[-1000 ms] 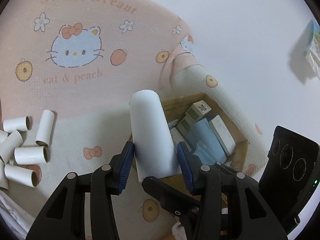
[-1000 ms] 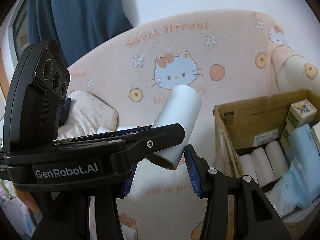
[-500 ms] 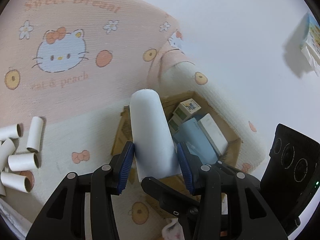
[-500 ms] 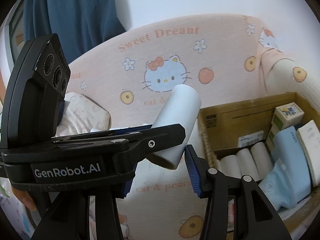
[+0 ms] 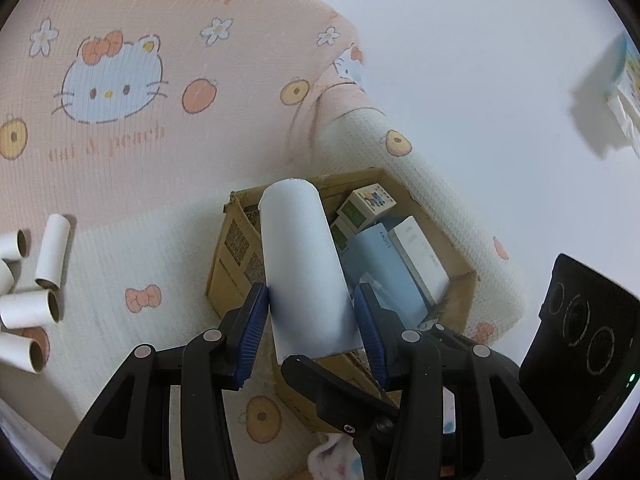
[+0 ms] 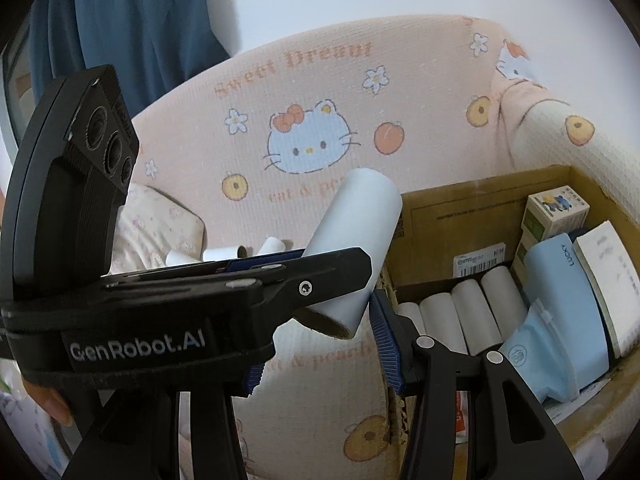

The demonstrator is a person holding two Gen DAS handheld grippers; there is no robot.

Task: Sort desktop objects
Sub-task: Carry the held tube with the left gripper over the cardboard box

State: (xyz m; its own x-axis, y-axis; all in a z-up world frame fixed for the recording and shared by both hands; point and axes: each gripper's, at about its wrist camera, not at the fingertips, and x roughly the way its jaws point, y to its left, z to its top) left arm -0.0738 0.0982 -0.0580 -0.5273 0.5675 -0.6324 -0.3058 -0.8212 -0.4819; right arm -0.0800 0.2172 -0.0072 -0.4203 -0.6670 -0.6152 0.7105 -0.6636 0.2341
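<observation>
You are facing a plain white wall (image 5: 460,60) that fills the far side and the right of the scene, evenly lit with soft shadows. In front of it rises a padded backrest (image 6: 320,92) covered in peach fabric printed with a cartoon cat, flowers, oranges and the words "Sweet Dream" (the lettering is slightly blurred). The cream seat (image 5: 160,248) below carries the same print. At the far left hangs a dark blue curtain (image 6: 132,20), with a window frame (image 6: 16,80) at its edge.
</observation>
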